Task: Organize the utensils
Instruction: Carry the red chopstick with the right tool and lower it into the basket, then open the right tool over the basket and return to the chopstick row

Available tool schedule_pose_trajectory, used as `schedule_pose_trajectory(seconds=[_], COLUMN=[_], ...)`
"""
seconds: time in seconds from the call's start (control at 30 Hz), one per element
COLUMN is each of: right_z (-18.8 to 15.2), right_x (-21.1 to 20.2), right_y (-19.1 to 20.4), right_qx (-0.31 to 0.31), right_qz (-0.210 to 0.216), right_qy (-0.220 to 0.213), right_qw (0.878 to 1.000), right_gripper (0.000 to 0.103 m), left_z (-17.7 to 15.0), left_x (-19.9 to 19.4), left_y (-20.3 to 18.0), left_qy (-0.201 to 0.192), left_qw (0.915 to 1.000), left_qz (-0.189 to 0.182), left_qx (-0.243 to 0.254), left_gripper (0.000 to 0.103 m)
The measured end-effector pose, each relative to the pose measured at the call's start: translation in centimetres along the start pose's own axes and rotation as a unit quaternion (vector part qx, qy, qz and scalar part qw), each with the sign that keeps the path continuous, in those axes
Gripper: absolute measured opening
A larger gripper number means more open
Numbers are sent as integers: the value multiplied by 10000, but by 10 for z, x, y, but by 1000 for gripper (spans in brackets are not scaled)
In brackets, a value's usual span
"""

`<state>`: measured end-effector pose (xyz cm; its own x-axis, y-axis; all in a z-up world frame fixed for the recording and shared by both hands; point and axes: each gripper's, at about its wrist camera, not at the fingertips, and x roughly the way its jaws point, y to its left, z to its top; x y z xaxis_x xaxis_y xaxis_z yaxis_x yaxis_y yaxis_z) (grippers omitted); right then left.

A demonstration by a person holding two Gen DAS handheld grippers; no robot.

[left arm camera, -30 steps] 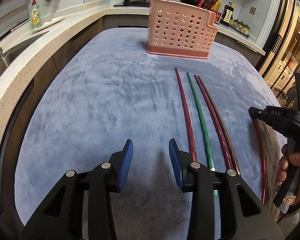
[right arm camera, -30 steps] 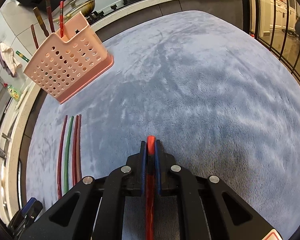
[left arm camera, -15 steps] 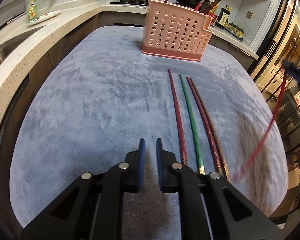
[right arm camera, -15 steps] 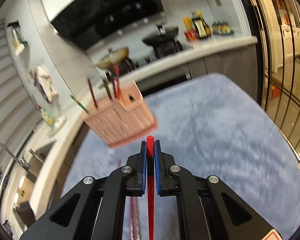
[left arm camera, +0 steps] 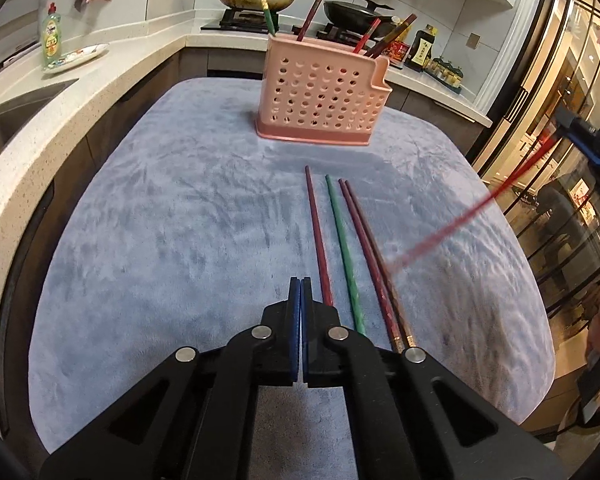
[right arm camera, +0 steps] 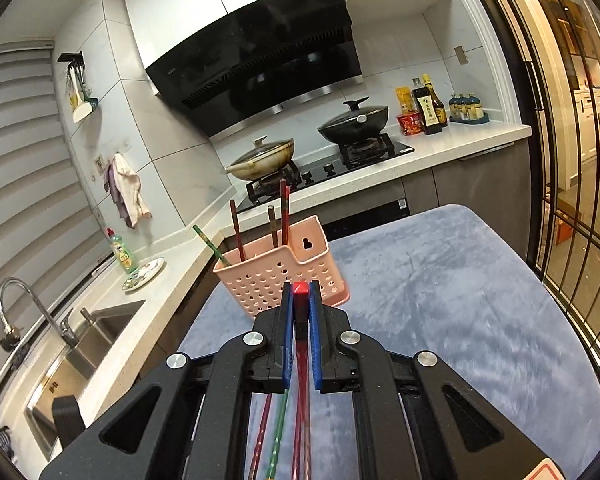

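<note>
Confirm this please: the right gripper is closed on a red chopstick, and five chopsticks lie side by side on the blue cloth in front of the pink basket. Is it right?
Not quite. The left wrist view shows four chopsticks lying on the blue cloth, not five. The rest holds: the right gripper is closed on a red chopstick, and the pink basket stands behind the row.

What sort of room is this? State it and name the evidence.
A home kitchen, most likely: a gas stove with pans beneath a black range hood, a steel sink with its faucet, and sauce bottles on the counter.
</note>
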<state>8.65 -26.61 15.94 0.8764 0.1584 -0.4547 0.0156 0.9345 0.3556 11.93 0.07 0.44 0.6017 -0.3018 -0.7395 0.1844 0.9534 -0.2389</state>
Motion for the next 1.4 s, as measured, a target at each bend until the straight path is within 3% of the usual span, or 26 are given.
schedule_pose_trajectory(seconds=[0.2,0.37,0.63,0.83,1.1,1.4], right_z=[11,42,123,167,167,138], right_x=[-1,2,35,83,145,184], right_y=[5,19,55,74,75,62], right_qx=[-67,-178,-185,-165,-207,-250], right_qz=[-19,2,243,233,113,77], right_qy=[-99,-472,-1280,-1487,-1258,-664], right_qw=[9999,9987,9913,9885,9918,9975], right_gripper=[7,7,7,7,7,11], left_z=[25,57,143,209,252,256], left_x=[-10,-17,-28,-28,7,50], left_y=[-6,-9,-9,-13,-6,-1], left_qy=[-150,-347,-840,-1166,-1014,-632], left_qw=[9998,9991,9959,9927,9948,9980], left_qz=[48,122,252,226,-47,-19], left_qx=[119,211,230,210,20,-60], left_gripper=[0,0,0,0,0,1])
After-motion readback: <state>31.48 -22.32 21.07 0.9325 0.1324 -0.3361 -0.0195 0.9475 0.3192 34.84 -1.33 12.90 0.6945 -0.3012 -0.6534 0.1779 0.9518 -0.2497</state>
